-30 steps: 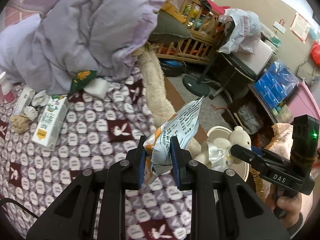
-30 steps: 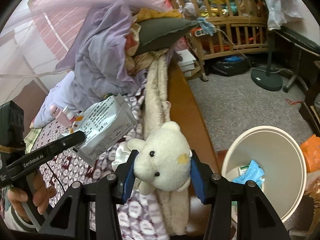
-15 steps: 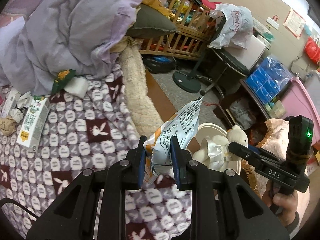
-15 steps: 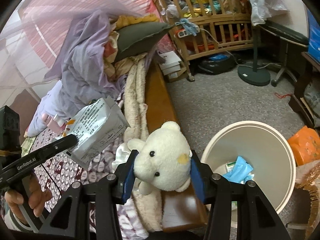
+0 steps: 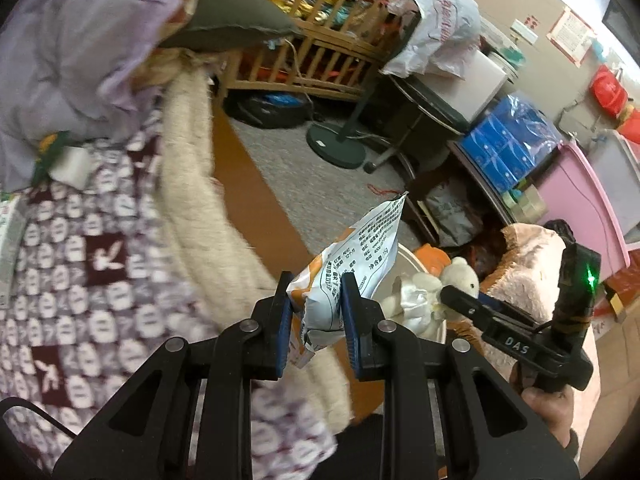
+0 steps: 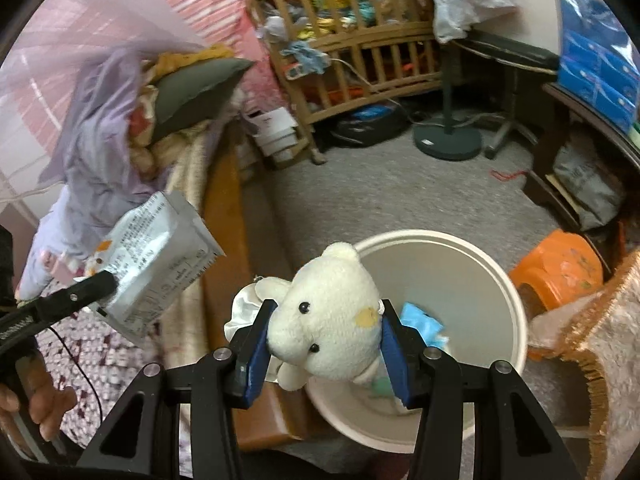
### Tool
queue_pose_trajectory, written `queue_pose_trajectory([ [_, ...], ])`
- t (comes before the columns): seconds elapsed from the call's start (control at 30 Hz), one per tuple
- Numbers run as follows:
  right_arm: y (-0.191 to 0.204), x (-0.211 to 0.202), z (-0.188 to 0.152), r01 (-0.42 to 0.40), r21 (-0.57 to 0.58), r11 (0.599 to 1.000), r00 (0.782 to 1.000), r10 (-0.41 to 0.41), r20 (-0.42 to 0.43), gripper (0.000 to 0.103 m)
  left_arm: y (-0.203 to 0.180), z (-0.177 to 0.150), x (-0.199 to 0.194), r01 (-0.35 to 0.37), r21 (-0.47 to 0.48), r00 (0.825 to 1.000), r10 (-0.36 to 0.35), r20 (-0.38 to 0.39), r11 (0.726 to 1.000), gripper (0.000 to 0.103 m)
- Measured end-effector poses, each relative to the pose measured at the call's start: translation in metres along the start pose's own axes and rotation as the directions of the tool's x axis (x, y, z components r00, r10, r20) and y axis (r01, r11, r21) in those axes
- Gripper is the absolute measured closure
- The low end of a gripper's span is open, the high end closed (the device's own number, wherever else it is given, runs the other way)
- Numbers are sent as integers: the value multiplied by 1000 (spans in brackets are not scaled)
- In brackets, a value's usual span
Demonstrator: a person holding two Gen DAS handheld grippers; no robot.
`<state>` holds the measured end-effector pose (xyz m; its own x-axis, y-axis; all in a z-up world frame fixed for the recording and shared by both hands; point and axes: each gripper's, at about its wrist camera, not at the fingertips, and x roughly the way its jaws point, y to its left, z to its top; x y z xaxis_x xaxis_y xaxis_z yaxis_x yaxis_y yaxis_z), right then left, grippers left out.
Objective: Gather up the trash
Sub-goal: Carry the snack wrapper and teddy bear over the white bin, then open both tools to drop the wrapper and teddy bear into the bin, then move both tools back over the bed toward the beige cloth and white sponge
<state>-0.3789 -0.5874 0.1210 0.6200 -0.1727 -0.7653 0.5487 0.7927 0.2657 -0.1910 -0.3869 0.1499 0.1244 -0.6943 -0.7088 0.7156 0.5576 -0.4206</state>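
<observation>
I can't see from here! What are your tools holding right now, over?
Left tool shut on snack wrapper. Right tool shut on teddy bear, over white bin. Nothing blocking the bin mouth.

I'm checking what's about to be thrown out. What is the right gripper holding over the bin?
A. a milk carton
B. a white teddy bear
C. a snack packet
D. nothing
B: the right gripper is shut on a white teddy bear above the bin; the snack packet is in the left gripper.
</observation>
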Motion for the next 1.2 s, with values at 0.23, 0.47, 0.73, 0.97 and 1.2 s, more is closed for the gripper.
queue_pose_trajectory([
  [0.23, -37, 8, -8, 50, 56, 997, 998, -48, -33, 55, -32, -1, 37, 48, 19, 997, -46, -57, 999, 82],
  [0.47, -59, 15, -13, 117, 83, 990, 992, -112, -62, 55, -55, -2, 59, 81, 42, 994, -78, -74, 996, 82],
  [0.73, -70, 20, -15, 142, 118, 983, 988, -134, -71, 33, -64, -2, 68, 123, 42, 990, -120, -74, 991, 49],
  [0.97, -64, 22, -18, 114, 136, 984, 991, -104, -80, 32, -48, -5, 55, 30, 49, 998, -27, -52, 998, 49],
  [1.2, -31, 21, -16, 84, 83, 993, 995, -78, -67, 32, -16, -14, 35, -110, 41, 994, 111, -12, 993, 49],
])
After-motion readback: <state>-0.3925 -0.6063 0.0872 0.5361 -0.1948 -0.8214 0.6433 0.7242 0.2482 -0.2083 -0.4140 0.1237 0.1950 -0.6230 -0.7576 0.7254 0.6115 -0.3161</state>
